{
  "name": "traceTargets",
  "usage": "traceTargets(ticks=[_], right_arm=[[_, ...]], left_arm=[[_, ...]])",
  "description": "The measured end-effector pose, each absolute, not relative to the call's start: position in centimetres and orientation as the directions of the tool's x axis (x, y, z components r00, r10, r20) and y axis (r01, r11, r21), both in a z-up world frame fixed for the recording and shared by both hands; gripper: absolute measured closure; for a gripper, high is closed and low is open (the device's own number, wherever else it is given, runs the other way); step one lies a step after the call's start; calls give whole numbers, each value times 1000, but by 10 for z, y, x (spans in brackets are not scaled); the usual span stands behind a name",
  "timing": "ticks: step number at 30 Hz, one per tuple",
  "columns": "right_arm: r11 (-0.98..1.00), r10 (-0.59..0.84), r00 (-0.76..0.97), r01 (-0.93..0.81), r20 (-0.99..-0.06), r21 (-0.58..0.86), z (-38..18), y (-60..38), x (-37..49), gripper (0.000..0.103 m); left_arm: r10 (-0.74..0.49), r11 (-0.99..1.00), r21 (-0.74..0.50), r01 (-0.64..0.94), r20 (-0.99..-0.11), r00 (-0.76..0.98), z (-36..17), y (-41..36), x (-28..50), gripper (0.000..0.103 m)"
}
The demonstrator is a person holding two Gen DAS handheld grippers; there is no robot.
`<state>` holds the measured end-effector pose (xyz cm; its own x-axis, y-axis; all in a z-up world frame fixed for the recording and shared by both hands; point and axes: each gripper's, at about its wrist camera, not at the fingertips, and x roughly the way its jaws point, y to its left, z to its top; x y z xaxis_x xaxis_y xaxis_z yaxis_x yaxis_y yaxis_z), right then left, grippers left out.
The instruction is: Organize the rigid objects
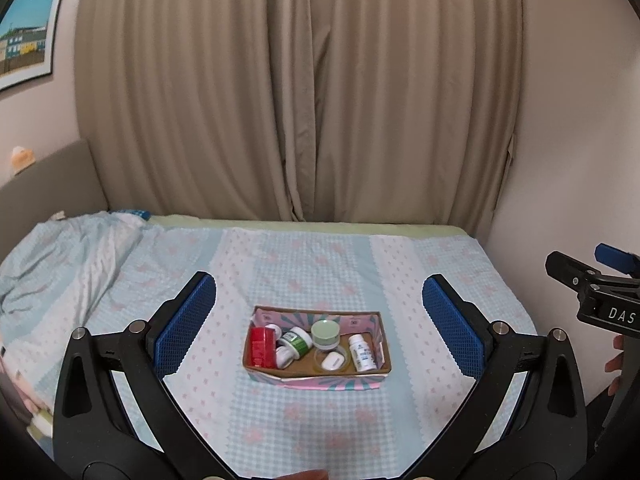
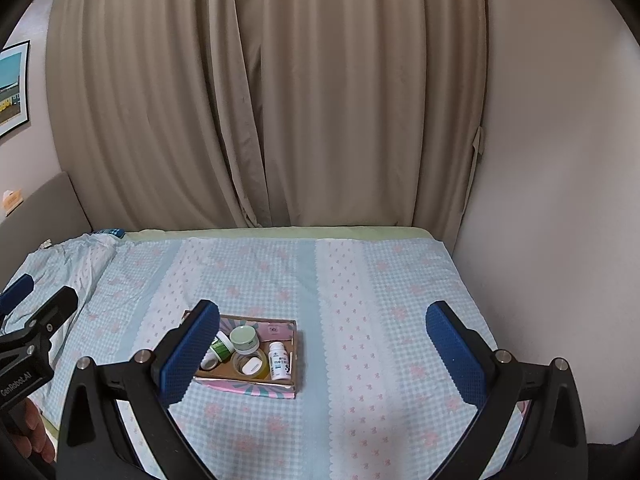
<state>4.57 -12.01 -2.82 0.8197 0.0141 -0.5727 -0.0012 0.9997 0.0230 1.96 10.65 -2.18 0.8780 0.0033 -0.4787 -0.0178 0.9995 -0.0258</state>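
A shallow cardboard box (image 1: 256, 368) (image 2: 297, 364) lies on the bed. It holds a red box (image 1: 261, 346), a green-labelled bottle (image 1: 298, 342) (image 2: 222, 346) on its side, a pale green jar (image 1: 326, 334) (image 2: 245, 339), a tape roll (image 1: 318, 358) (image 2: 262, 372) around a small white case (image 1: 333, 360) (image 2: 251, 366), and a white pill bottle (image 1: 362, 352) (image 2: 279, 360). My left gripper (image 1: 320, 324) is open, held back from the box, which shows between its fingers. My right gripper (image 2: 322, 350) is open too, off to the right of the box. Nothing is held.
The bed has a light blue checked sheet (image 1: 320, 264) with a bunched quilt (image 1: 52, 256) at the left. Beige curtains (image 1: 300, 92) hang behind the bed and a wall (image 2: 560, 200) closes the right side. A grey headboard (image 1: 48, 176) stands at the left.
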Motion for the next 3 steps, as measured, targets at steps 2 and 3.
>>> traceTargets(ticks=[2,3], right_arm=[[1000,14,814,1,-581,26,-31,-118,49,0],[1000,16,809,0,-587,28,-32,-117,51,0]], left_arm=[[8,999,-25,-23,-491,871,-25,109,23,0],[12,999,-19,-25,-503,864,-28,110,25,0]])
